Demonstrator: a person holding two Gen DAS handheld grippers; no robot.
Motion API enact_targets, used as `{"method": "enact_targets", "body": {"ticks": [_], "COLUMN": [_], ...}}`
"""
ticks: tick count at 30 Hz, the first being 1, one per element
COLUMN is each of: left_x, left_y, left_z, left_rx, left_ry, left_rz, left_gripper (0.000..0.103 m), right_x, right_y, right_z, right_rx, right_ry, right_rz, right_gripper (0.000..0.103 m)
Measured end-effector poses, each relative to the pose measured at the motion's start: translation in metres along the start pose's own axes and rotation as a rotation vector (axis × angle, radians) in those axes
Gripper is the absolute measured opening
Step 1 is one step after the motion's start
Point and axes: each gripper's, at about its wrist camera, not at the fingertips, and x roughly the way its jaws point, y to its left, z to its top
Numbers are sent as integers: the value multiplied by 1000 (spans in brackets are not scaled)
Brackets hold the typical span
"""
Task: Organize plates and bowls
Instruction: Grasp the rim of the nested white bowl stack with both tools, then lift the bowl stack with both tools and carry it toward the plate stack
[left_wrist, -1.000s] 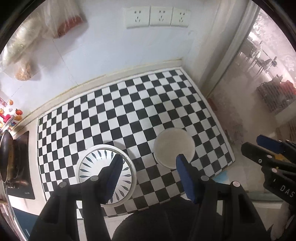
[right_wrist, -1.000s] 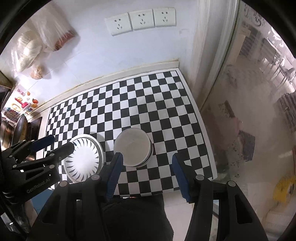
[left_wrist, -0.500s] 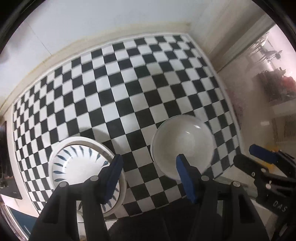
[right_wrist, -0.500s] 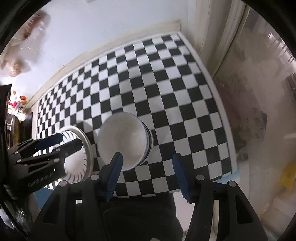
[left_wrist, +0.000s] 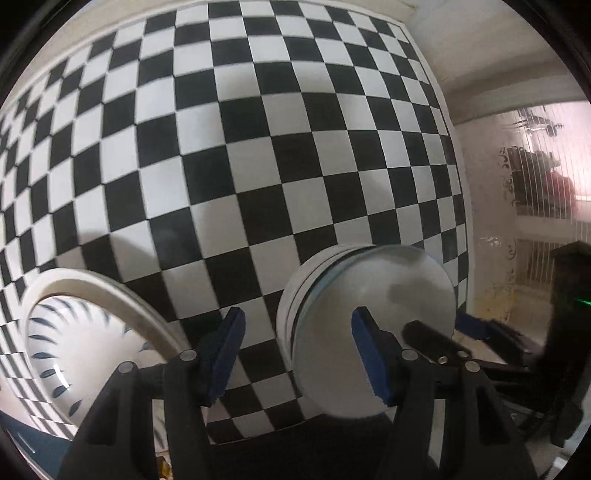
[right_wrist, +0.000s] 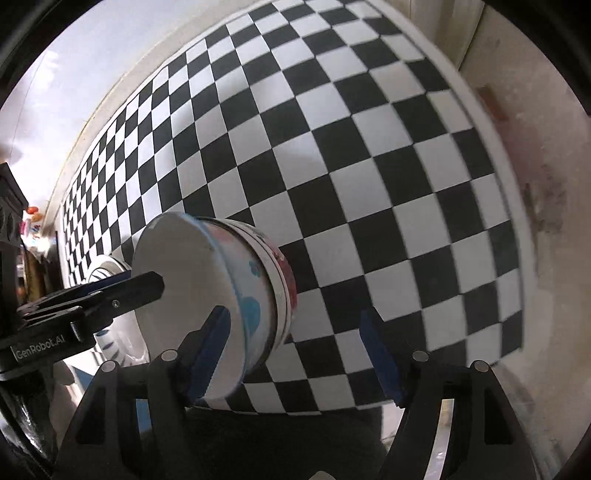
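A stack of white bowls (left_wrist: 369, 295) stands on the checkered cloth, with blue and red marks on its outer wall (right_wrist: 255, 306). To its left lies a white plate (left_wrist: 74, 347) with a blue leaf pattern, mostly hidden in the right wrist view (right_wrist: 105, 264). My left gripper (left_wrist: 299, 332) is open and straddles the stack's left rim, one finger over the bowl. My right gripper (right_wrist: 295, 325) straddles the right rim, and its jaws are opening with the pads clear of the wall. Each gripper shows in the other's view: the right (left_wrist: 436, 326), the left (right_wrist: 142, 280).
The black-and-white checkered cloth (left_wrist: 258, 147) stretches far behind the dishes to a white wall (right_wrist: 74, 74). The table ends at a pale edge on the right (right_wrist: 517, 206), beside a frosted glass door (left_wrist: 535, 184). Small colourful items sit at the far left (right_wrist: 31, 218).
Both grippers have come down close over the dishes and tilted more steeply. The sockets and bags on the wall have left view. The right jaws have widened.
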Motion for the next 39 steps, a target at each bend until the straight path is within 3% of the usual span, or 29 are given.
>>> {"method": "enact_targets", "body": {"ticks": [5,19,23,25,39], "left_x": [15,47,49,55,46], "left_y": [3,12,14,14,7], "left_z": [9,16,18,19,16], "left_rx": [-24,-65,-63,-68,-30], "left_ry": [29,66,69,89,36], "left_rz": [-65,-99,-158,-210,-164], "left_gripper": [58,59,58,58,58], "right_x": [19,64,71,72,73], "right_y": [-7,-1,3,6,13], "right_z": [8,20,23,25,23], "right_rx": [15,31,42,24,-8], "right_ry": [41,124,121,116,129], "right_rz": [59,194,230,242,281], "right_gripper": [75,75,75,68,62]}}
